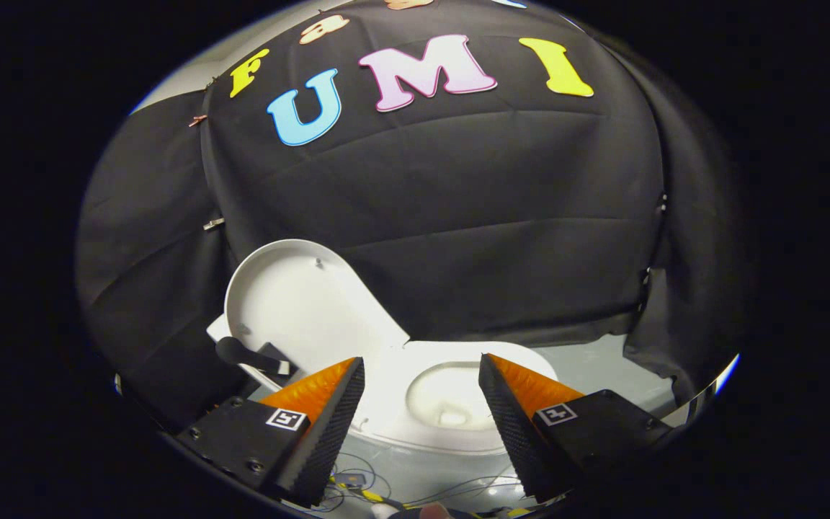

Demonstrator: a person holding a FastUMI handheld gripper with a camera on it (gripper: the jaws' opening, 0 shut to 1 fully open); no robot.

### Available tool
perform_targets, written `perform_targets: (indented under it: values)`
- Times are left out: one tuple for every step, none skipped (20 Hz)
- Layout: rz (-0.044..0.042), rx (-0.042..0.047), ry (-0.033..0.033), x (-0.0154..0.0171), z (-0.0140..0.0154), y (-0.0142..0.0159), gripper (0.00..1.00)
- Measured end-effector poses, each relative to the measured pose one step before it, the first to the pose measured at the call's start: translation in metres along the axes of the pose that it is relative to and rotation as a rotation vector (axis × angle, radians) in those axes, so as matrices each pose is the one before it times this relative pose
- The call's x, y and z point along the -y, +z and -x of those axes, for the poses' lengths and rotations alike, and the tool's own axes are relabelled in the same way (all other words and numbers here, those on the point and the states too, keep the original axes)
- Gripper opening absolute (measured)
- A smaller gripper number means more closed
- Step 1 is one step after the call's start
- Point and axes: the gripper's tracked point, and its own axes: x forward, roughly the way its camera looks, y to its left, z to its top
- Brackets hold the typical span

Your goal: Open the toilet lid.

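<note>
Toilet (451,404) white, just ahead of and between the fingers, bowl exposed. Toilet lid (300,306) raised, leaning back toward the black cloth wall (472,238). Gripper (422,375) spread wide, grasping nothing. Thin wires (379,490) loose below the fingers.

Toilet lid (298,303) smooth glossy plastic; wall cloth (458,216) matt, creased.

Creased black cloth (458,216) drapes the booth's back and sides — metal clips (213,224) pin its left seam. A pale grey floor (595,367) gleams below, thin wires (372,479) trailing across it.
</note>
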Motion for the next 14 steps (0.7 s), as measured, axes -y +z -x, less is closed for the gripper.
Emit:
perform_targets:
  values:
    - [0.01289, 0.03473, -0.02212, 0.01429, 0.00056, 0.00070, 1.00]
    - [0.00355, 0.02814, -0.01590, 0.01060, -0.00028, -0.00150, 0.99]
    - [-0.00554, 0.02321, -0.00926, 0.00720, -0.00011, -0.00170, 0.99]
    - [-0.00472, 0.02295, -0.00589, 0.00601, -0.00134, -0.00353, 0.99]
    - [-0.00346, 0.02180, -0.00726, 0.00747, 0.00013, -0.00326, 1.00]
    - [0.00137, 0.03224, -0.00386, 0.00570, 0.00013, -0.00012, 0.99]
    - [0.00292, 0.03301, -0.00056, 0.00472, 0.00019, 0.00023, 1.00]
    - [0.02076, 0.04265, -0.00452, 0.00386, 0.00169, 0.00197, 0.99]
    - [0.03515, 0.06023, -0.01678, 0.00758, 0.00068, 0.00603, 0.99]
    - [0.03354, 0.05362, -0.02170, 0.00879, 0.00074, 0.00604, 0.99]
    - [0.00949, 0.03701, -0.00677, 0.00400, -0.00157, 0.00179, 0.99]
    - [-0.00450, 0.00719, 0.00789, -0.00153, -0.00074, -0.00027, 0.99]
    - [0.00929, -0.00379, -0.00035, 0.00168, 0.00118, -0.00599, 0.99]
    - [0.01509, 0.00584, 0.00089, 0.00228, -0.00008, -0.00169, 0.99]
